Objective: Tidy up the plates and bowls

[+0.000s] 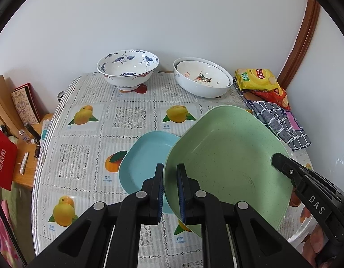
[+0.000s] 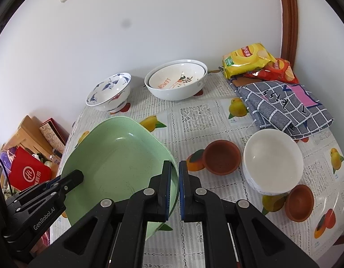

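Note:
Both grippers hold a green square plate [image 1: 227, 156] tilted above the table. My left gripper [image 1: 170, 189] is shut on its left rim; my right gripper [image 2: 174, 187] is shut on its right rim [image 2: 118, 156]. A blue plate [image 1: 143, 158] lies on the table partly under the green one. At the back stand a blue-patterned bowl [image 1: 127, 67] and a white bowl with a lemon-print bowl nested inside [image 1: 203, 78]. The right wrist view also shows a white bowl [image 2: 272, 158] and two small brown dishes [image 2: 221, 156] [image 2: 299, 202].
Snack bags [image 2: 248, 59] and a folded checked cloth [image 2: 283, 107] lie at the back right by the wall. The fruit-print tablecloth [image 1: 82, 156] covers the table. Left of the table edge are a red bag [image 1: 2, 156] and boxes on a wooden stand.

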### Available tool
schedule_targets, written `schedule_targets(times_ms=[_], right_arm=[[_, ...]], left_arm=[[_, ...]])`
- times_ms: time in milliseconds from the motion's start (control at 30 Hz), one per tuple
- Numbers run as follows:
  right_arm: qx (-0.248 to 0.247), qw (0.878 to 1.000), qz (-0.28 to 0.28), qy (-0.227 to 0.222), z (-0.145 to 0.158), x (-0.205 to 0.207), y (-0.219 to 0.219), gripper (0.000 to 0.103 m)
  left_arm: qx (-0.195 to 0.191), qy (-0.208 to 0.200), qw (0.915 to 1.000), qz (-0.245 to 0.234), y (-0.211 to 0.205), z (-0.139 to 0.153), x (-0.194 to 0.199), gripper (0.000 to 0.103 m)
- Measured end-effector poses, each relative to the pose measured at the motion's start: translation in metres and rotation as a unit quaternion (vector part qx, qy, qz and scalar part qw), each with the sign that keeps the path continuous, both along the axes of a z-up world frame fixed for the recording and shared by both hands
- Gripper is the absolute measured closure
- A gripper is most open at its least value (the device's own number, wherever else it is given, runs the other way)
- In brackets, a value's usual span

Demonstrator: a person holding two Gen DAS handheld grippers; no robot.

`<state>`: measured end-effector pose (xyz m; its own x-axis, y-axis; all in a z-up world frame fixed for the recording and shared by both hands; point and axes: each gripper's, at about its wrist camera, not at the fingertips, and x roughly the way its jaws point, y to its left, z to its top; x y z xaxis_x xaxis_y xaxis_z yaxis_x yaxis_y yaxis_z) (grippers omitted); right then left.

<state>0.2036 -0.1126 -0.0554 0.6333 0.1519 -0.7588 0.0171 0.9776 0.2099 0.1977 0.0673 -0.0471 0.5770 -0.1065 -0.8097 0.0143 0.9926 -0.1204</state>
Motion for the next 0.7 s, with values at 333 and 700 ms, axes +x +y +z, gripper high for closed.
schedule_targets(times_ms=[333, 700], right_arm=[[-0.001, 1.000, 0.007, 0.004, -0.006, 0.004, 0.009, 0.096], [-0.002, 1.000, 0.016, 0.008, -0.011, 0.008, 0.019, 0.096]], left_arm=[[-0.001, 0.005, 1.0000, 0.007, 0.009, -0.006, 0.001, 0.092], [-0.001, 0.010, 0.9998, 0.015, 0.019, -0.011, 0.003, 0.092]])
